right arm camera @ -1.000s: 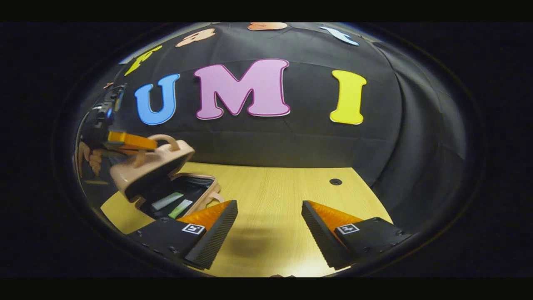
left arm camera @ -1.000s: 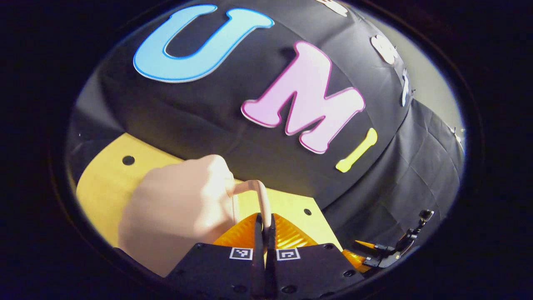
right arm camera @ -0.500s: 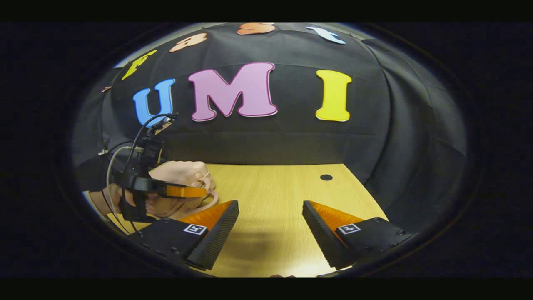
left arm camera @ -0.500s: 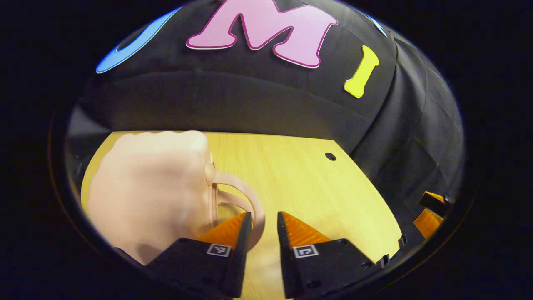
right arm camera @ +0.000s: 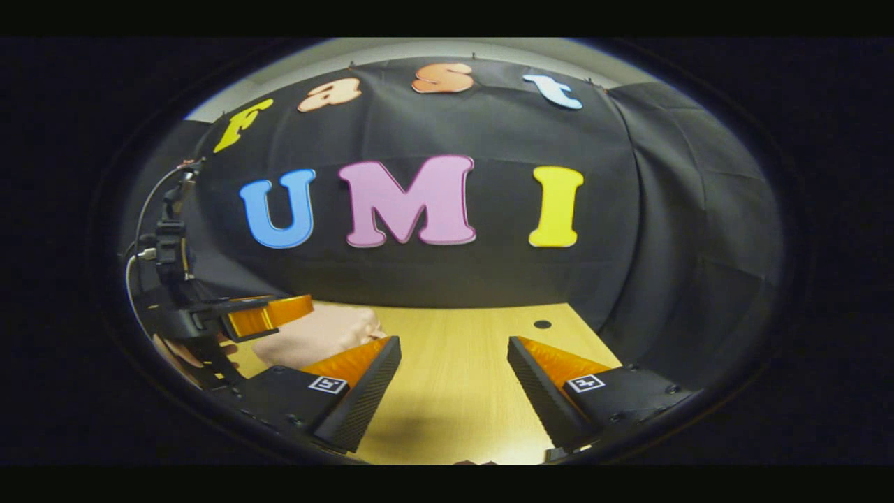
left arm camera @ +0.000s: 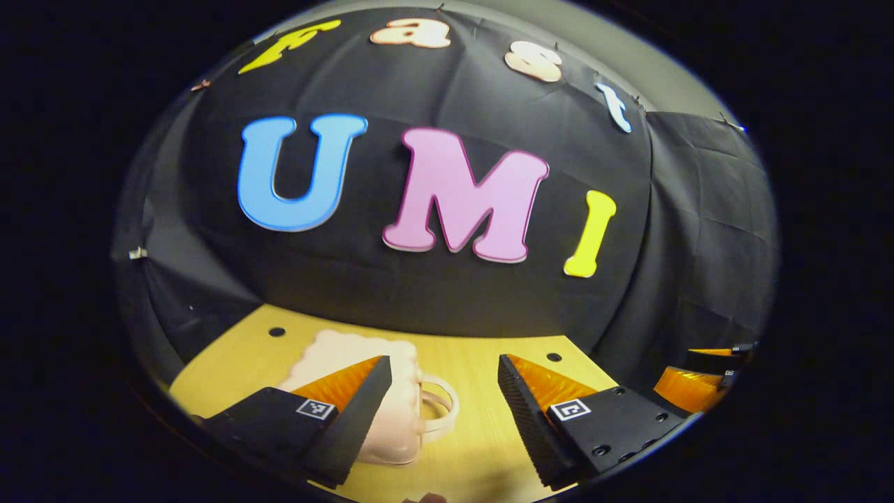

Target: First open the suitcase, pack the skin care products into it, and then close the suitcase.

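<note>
The small pink suitcase (left arm camera: 349,356) lies closed on the wooden table (left arm camera: 475,447), its looped handle (left arm camera: 441,409) pointing right. My left gripper (left arm camera: 440,412) hovers above and behind it, open, with nothing between its fingers; the handle sits in the gap below. In the right gripper view the suitcase (right arm camera: 318,334) lies at the left, partly behind the left gripper (right arm camera: 269,314), which a hand (right arm camera: 183,351) holds. My right gripper (right arm camera: 454,377) is open over bare table, to the right of the suitcase. The skin care products are hidden inside.
The black cloth wall rises right behind the table. Small round holes (left arm camera: 276,331) (left arm camera: 553,357) (right arm camera: 542,324) mark the tabletop near its back edge. The right gripper's fingers (left arm camera: 698,374) show at the right edge of the left gripper view.
The left gripper, shut on the handle, lowered the lid until the suitcase closed, then opened, let go and lifted back. The right gripper stayed open, barely moving.
</note>
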`<state>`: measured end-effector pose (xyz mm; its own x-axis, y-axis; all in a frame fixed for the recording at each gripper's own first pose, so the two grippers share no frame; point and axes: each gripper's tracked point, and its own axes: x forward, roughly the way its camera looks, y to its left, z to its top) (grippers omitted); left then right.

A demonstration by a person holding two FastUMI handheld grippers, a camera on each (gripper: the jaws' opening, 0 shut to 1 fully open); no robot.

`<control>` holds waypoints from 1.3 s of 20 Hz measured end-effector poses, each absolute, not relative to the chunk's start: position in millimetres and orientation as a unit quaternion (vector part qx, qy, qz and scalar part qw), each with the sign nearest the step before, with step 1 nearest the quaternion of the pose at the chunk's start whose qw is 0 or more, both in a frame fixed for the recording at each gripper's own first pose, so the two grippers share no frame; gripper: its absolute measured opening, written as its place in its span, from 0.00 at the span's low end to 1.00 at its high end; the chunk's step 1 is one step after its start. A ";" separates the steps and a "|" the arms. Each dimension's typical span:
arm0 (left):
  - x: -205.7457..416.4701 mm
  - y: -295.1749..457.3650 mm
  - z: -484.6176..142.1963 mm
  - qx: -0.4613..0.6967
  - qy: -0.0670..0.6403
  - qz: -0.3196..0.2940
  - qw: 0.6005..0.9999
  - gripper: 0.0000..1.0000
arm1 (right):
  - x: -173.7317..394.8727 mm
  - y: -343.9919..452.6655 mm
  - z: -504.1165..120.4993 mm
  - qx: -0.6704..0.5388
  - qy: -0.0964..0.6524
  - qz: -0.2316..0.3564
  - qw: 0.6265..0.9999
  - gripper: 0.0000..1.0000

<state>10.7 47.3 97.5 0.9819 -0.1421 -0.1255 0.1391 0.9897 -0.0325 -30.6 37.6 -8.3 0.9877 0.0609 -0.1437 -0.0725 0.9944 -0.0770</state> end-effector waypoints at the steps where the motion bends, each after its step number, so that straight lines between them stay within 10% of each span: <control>1: -8.4 56.7 120.1 -0.002 0.042 -0.062 0.997 0.96 | -41.7 46.3 5.5 -0.038 0.059 0.034 0.997 0.97; 9: -120.5 103.9 175.1 0.031 -0.014 -0.038 0.999 0.92 | -134.5 82.3 53.4 -0.045 0.012 0.032 0.998 0.97; 26: -147.0 133.0 169.2 0.050 -0.011 -0.029 0.998 0.96 | -171.4 86.2 66.6 -0.044 -0.008 0.004 0.999 0.97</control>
<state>-147.0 133.0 169.2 0.9981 -0.0585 0.0198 0.0562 0.9933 0.1009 -171.4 86.2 66.6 0.9998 0.0083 0.0158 -0.0069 0.9961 -0.0876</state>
